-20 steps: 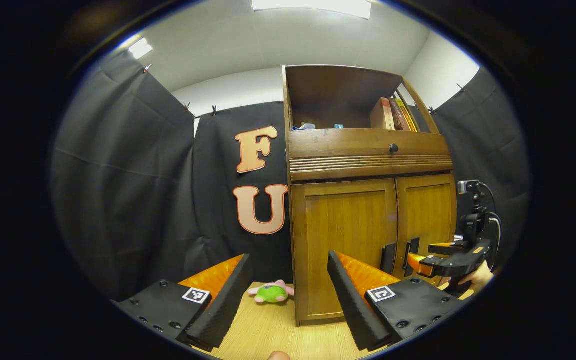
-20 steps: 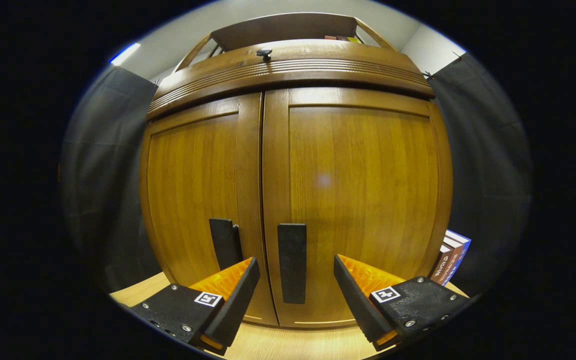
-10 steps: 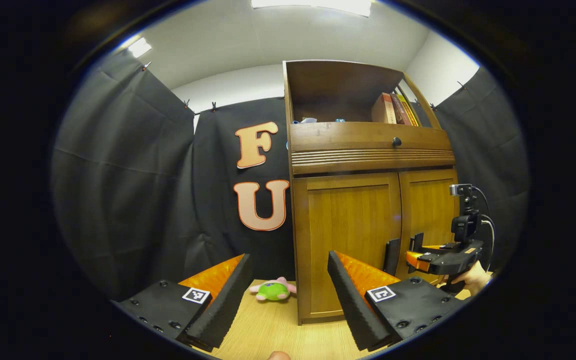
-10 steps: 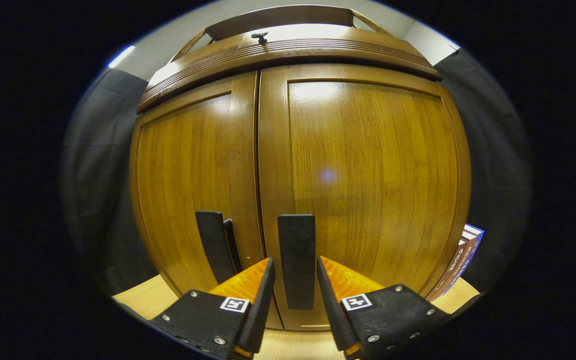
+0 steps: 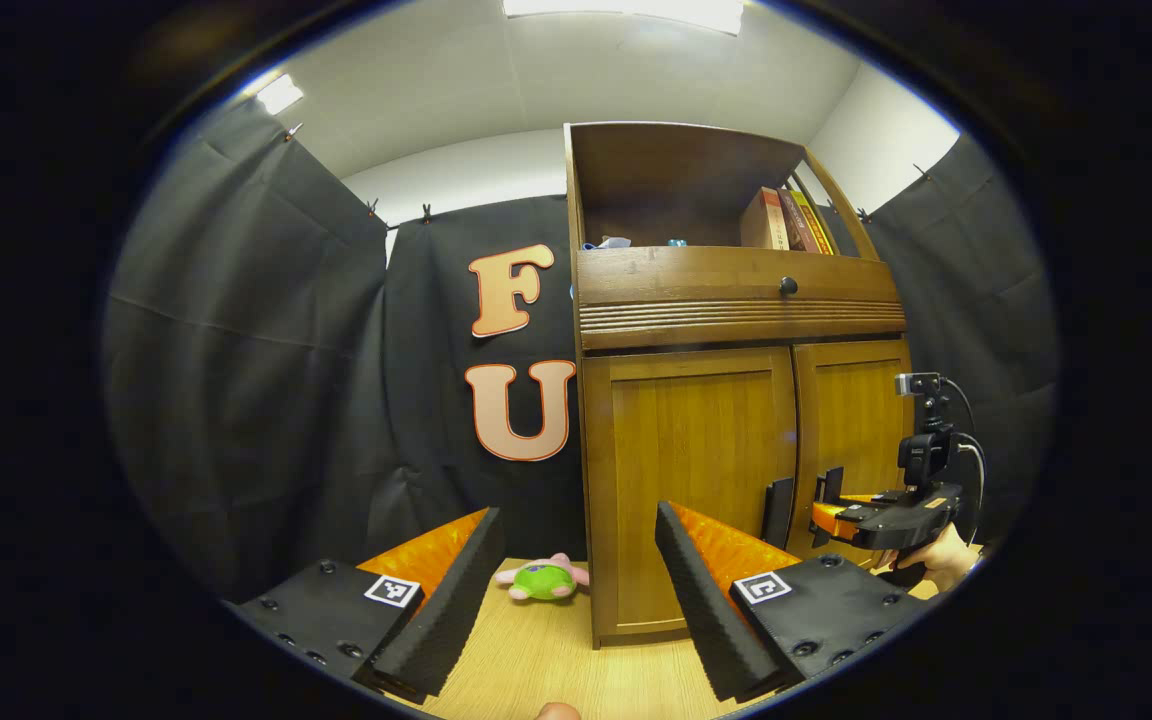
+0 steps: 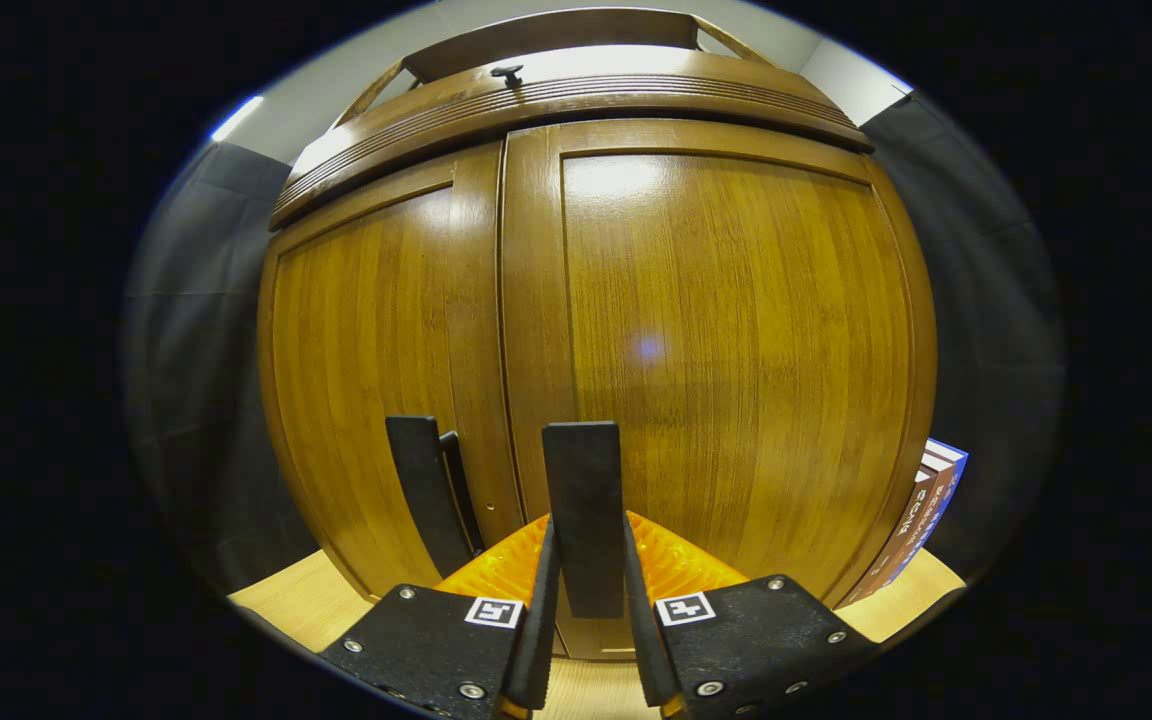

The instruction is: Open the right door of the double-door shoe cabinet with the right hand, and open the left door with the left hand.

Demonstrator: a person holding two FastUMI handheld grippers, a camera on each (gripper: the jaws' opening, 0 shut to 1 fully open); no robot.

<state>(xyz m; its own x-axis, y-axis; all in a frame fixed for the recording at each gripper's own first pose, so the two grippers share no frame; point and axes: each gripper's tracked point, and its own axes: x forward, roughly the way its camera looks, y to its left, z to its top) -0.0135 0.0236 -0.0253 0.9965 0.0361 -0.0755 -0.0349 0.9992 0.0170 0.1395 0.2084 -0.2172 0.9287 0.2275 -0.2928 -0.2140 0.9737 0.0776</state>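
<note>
Your right gripper [image 6: 586, 610] has its jaws pinching the lower part of the right door handle [image 6: 584, 500], while your left gripper [image 5: 576, 590] hangs back over the wooden surface [image 5: 536, 660] with jaws spread wide and nothing between them. Both the right door [image 6: 726, 350] and the left door [image 6: 366, 370] of the shoe cabinet [image 5: 736, 300] look fully closed, so neither opening is done. You have the first grasp; what is left, by my judgement, is pulling the right door out, then taking the left door handle [image 6: 418, 490] and swinging that door.
</note>
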